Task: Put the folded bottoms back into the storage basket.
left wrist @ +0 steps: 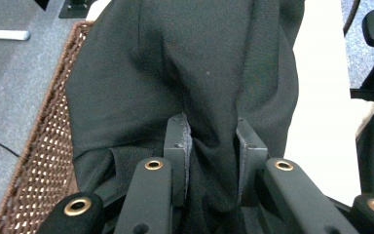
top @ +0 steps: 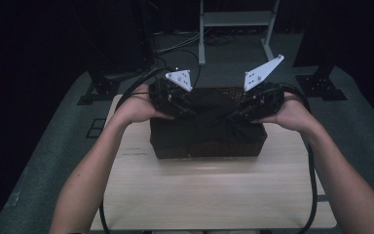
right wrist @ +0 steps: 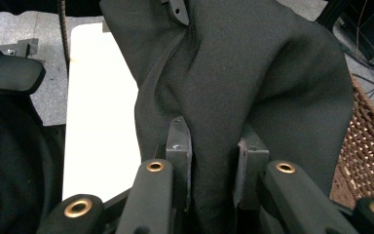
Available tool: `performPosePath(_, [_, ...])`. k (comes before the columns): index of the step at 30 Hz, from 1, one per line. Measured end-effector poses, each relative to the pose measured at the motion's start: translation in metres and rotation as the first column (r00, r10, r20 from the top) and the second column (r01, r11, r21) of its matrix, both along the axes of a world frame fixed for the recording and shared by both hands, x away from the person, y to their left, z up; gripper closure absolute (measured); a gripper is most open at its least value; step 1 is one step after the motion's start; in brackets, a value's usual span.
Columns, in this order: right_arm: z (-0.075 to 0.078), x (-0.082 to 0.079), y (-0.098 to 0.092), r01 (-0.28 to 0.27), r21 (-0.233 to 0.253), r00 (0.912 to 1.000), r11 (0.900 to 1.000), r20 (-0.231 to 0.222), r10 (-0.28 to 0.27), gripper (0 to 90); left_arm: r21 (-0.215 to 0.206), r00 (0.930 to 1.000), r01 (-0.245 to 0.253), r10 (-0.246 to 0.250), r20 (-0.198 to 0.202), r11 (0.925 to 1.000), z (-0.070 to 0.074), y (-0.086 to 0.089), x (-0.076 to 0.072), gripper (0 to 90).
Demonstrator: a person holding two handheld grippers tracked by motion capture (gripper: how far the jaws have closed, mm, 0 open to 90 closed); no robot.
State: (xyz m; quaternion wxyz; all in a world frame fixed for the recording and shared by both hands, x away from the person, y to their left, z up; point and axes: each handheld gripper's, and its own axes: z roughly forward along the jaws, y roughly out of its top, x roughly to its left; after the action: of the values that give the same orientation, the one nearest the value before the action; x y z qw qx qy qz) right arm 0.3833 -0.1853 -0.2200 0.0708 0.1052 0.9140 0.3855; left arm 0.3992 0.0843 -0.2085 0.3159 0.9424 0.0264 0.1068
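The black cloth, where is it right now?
In the high view the black cloth lies draped over the brown wicker basket at the table's far middle, pinched between the left gripper and right gripper.

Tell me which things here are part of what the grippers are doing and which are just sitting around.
In use:
black cloth, pinched at both ends
left gripper, shut on it
right gripper, shut on it
wicker basket under the cloth
wooden table bearing the basket

Just around:
metal stand legs beyond the table
floor cables
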Motion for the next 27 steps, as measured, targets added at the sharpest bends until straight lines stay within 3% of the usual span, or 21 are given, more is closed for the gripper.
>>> performPosePath(19, [0.007,0.03,-0.001,0.005,-0.013,0.9999,1.0,0.012,-0.005,72.3,0.013,1.0,0.002,-0.002,0.006,0.9999,0.008,-0.003,0.032,72.4])
performPosePath(27, [0.011,0.044,0.002,-0.008,-0.017,0.9997,1.0,0.024,0.008,72.3,-0.008,0.9999,0.005,-0.005,0.011,1.0,0.008,0.003,0.045,72.4])
